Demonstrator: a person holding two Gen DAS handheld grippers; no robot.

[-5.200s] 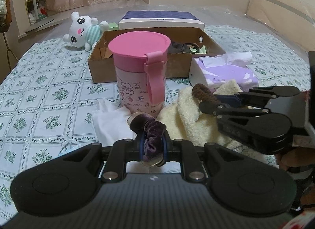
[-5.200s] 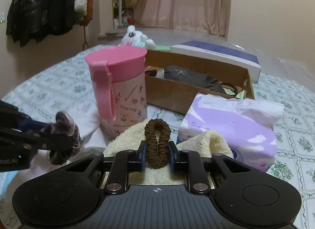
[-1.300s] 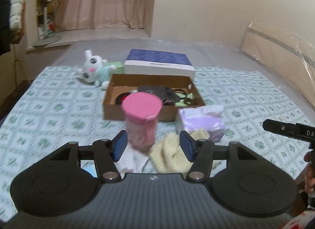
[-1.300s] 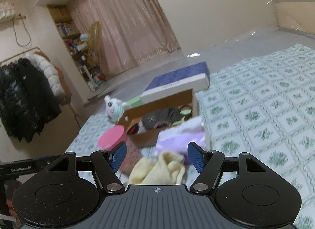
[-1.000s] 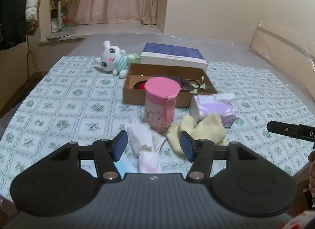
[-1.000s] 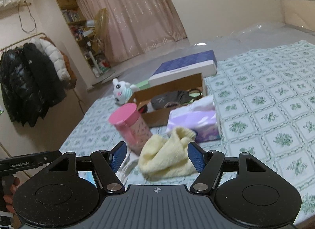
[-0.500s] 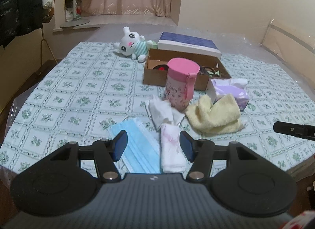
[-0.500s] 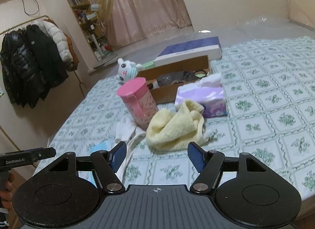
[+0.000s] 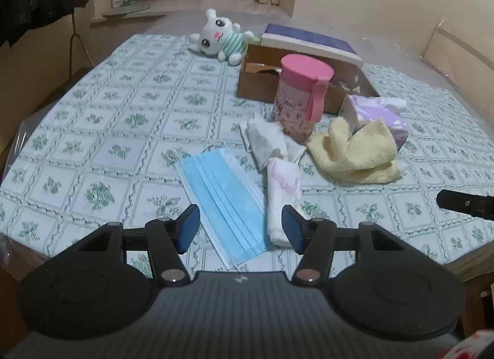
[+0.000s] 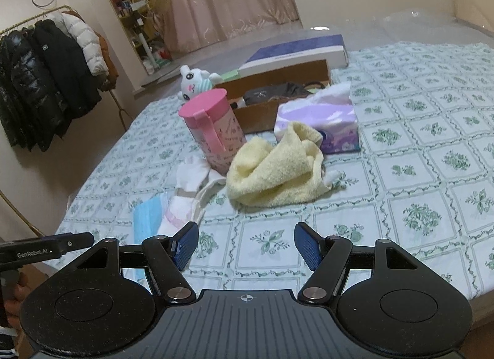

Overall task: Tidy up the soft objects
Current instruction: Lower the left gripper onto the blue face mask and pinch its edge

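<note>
surface: table [image 9: 102, 130] in green floral cloth | near edge: blue mask [image 9: 220, 201], white cloths [image 9: 271, 155] | middle: pink cup [image 9: 301, 98], yellow towel [image 9: 358, 152], tissue pack [image 9: 379, 112], cardboard box [image 9: 256, 87] | far edge: plush toy [image 9: 222, 38], navy-lidded box [image 9: 308, 41]

"GenRobot.AI" is printed in white on the black left hand-held gripper [image 10: 46, 249]; the pink cup's [image 10: 213, 130] lettering is illegible.

A crumpled yellow towel [image 10: 278, 170] lies beside a flat blue mask [image 9: 222, 198] and white socks [image 9: 271, 155].
</note>
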